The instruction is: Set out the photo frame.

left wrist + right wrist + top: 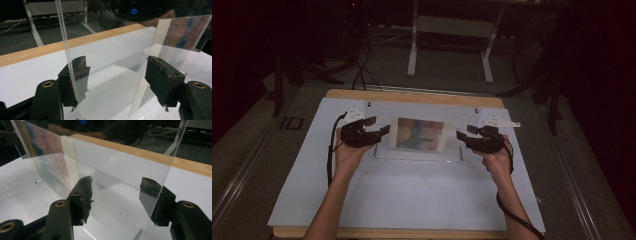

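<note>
A clear acrylic picture stand (417, 152) rests upright on the white sheet (412, 200), holding a colourful print (419, 133). My left gripper (379, 125) is at the stand's left end and my right gripper (466, 132) at its right end, each held in a hand. In the left gripper view the gripper (116, 67) stands open, with the clear panel's (107, 57) side edge just inside the left jaw and the print (182, 35) beyond. In the right gripper view the gripper (117, 188) is open too; the panel (120, 162) runs between its jaws, edge close to the right jaw, print (47, 150) at far left.
The white sheet covers a wooden table whose far edge (412, 96) shows bare wood. Behind it on the dark floor stand white desk legs (449, 45) and black cables (359, 70). Each gripper trails a black cable (330, 155) across the sheet.
</note>
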Demonstrator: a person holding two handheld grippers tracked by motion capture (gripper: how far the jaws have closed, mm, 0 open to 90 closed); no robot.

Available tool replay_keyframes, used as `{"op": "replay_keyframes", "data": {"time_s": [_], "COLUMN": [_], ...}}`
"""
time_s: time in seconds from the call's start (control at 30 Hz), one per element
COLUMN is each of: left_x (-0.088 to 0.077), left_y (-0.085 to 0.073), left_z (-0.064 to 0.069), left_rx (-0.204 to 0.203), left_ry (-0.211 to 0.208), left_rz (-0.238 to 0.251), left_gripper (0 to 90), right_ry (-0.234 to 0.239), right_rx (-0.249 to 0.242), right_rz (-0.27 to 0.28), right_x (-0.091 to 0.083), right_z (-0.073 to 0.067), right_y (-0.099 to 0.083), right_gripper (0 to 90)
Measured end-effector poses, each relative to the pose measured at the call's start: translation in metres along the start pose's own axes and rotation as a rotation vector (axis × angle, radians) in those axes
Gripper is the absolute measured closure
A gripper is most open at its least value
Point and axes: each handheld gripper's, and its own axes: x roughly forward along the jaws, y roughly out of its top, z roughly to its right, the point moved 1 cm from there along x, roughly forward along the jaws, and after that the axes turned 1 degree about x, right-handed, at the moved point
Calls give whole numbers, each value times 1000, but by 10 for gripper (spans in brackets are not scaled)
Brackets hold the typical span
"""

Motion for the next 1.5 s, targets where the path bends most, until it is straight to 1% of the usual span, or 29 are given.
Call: {"op": "replay_keyframes", "data": {"time_s": [0.1,0.13,0.23,0.37,0.57,0.7,0.97,1.03,1.1,1.13,1.17,1.23,1.33,1.43,1.47,1.5], "left_x": [0,0,1,0,-2,-3,-3,-5,-6,-6,-8,-11,-14,-23,-23,-27], "left_y": [0,-1,0,0,0,0,-1,-2,-3,-3,-5,-7,-8,-10,-10,-11], "left_z": [-1,-1,-2,-1,1,1,0,-3,-6,-6,-9,-11,-12,-14,-14,-14], "left_rx": [0,-2,-7,-18,-20,-27,-23,-39,-52,-52,-67,-72,-76,-77,-77,-69], "left_ry": [-6,-8,-13,-7,-1,-1,-8,-16,-20,-20,-38,-42,-43,-43,-43,-43], "left_rz": [5,6,5,-1,-15,-15,-4,7,15,15,23,29,39,51,51,50], "left_gripper": [328,328,327,324,331,338,337,345,346,346,355,386,386,386,387,401], "right_ry": [-11,-13,-12,-6,0,2,4,9,3,3,-2,-14,-13,-14,-14,-19], "right_rx": [4,-4,-7,-7,-11,-7,-5,-9,-4,-4,0,4,4,5,5,-2], "right_rz": [-2,-5,-10,-9,-7,0,1,-16,-18,-18,-16,-19,-23,-23,-23,-26], "right_x": [-1,-1,-2,-1,-1,0,0,0,-1,-1,-3,-5,-8,-12,-12,-15], "right_z": [-2,-2,-3,-1,-1,0,1,3,5,5,7,8,9,10,10,10], "right_y": [0,0,0,0,0,-1,-1,-3,-5,-5,-7,-10,-13,-16,-16,-18], "right_gripper": [424,427,430,429,429,426,421,422,427,427,427,423,420,418,418,418]}}
